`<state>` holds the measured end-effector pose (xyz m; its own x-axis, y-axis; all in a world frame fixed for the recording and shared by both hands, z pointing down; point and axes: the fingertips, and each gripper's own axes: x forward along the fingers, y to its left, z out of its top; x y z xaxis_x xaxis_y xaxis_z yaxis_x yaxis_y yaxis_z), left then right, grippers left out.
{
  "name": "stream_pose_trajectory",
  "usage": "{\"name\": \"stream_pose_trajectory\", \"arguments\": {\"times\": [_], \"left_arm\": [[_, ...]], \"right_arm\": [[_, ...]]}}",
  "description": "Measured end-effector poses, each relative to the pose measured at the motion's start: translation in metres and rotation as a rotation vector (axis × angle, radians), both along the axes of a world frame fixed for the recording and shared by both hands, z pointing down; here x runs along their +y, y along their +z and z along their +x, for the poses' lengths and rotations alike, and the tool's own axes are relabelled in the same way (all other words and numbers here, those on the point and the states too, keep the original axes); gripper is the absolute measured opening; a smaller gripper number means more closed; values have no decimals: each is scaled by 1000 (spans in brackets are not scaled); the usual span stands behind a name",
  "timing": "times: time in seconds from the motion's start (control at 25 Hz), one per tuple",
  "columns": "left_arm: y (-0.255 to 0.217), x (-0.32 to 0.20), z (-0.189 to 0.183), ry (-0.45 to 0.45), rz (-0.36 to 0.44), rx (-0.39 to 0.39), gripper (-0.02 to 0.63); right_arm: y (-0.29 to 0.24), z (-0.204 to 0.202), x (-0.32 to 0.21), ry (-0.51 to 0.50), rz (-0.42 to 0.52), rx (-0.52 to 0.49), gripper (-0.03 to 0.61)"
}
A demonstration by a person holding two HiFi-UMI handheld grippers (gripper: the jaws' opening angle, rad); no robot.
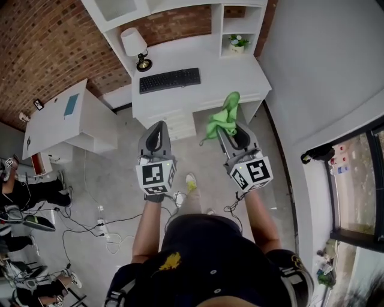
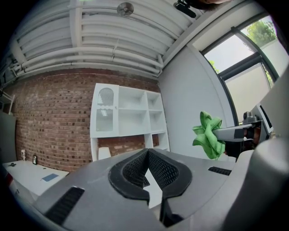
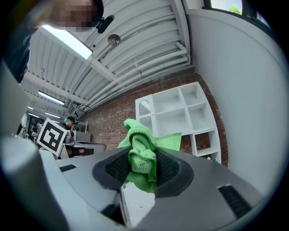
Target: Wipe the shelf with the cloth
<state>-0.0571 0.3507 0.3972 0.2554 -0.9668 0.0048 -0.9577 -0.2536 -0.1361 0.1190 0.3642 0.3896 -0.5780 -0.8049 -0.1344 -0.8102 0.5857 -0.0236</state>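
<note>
Two-finger left gripper (image 2: 147, 152): fingers pressed together, nothing between
right gripper (image 3: 142, 155): fingers pinching the green cloth (image 3: 141, 135), tips buried in it
shelf (image 1: 243, 11): top cut off in head view

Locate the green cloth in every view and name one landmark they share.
Head view: green cloth right of centre, at the tip of the right claw.
Left gripper view: right side, mid-height, against the grey wall.
Right gripper view: centre, pinched between the jaws.
Shared landmark: the white shelf.
</note>
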Motion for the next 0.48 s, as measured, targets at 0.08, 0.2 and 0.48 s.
{"name": "stream_pose_trajectory", "arguments": {"times": [0.08, 0.2, 0.48], "left_arm": [[-6, -27, -15, -12, 23, 6, 11], [-15, -73, -36, -18, 46, 34, 11], [-22, -167, -65, 56, 54, 66, 11]], "right_arm": [[-5, -11, -22, 0, 15, 21, 141], [-18, -26, -61, 14, 43, 55, 141], [-46, -70, -170, 28, 71, 126, 140]]}}
